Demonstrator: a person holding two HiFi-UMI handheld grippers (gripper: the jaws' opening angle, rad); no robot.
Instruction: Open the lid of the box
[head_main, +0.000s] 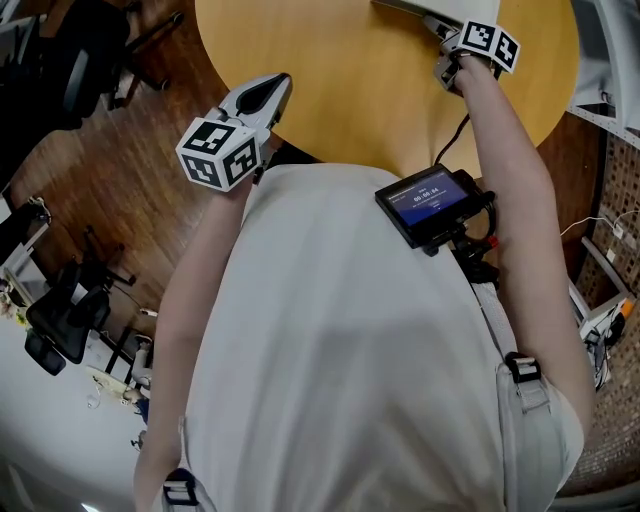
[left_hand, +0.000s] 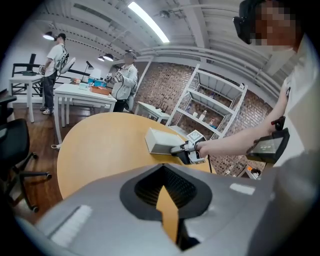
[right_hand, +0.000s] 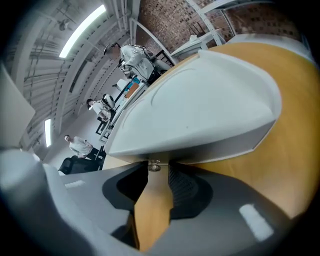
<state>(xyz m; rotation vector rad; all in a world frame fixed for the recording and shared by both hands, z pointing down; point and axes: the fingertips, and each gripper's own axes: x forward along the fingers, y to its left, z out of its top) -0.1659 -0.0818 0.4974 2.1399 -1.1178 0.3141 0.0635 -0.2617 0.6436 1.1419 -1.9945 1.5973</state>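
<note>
A pale grey box (right_hand: 200, 110) with its lid down lies on the round wooden table (head_main: 350, 90), at the far side in the head view. Its small metal latch (right_hand: 154, 165) hangs at the front edge. My right gripper (right_hand: 159, 168) is at that edge with the latch between its jaw tips, which stand a little apart and do not press on it. The left gripper view shows the box (left_hand: 161, 140) and the right gripper (left_hand: 182, 151) against its near end. My left gripper (head_main: 280, 85) hovers over the table's near left rim, tips together, holding nothing.
A screen device (head_main: 435, 200) is strapped to the person's chest. Beyond the table stand white desks (left_hand: 82, 95), a metal shelf rack (left_hand: 215, 105) and people (left_hand: 125, 80). A black office chair (left_hand: 15, 150) is on the wooden floor to the left.
</note>
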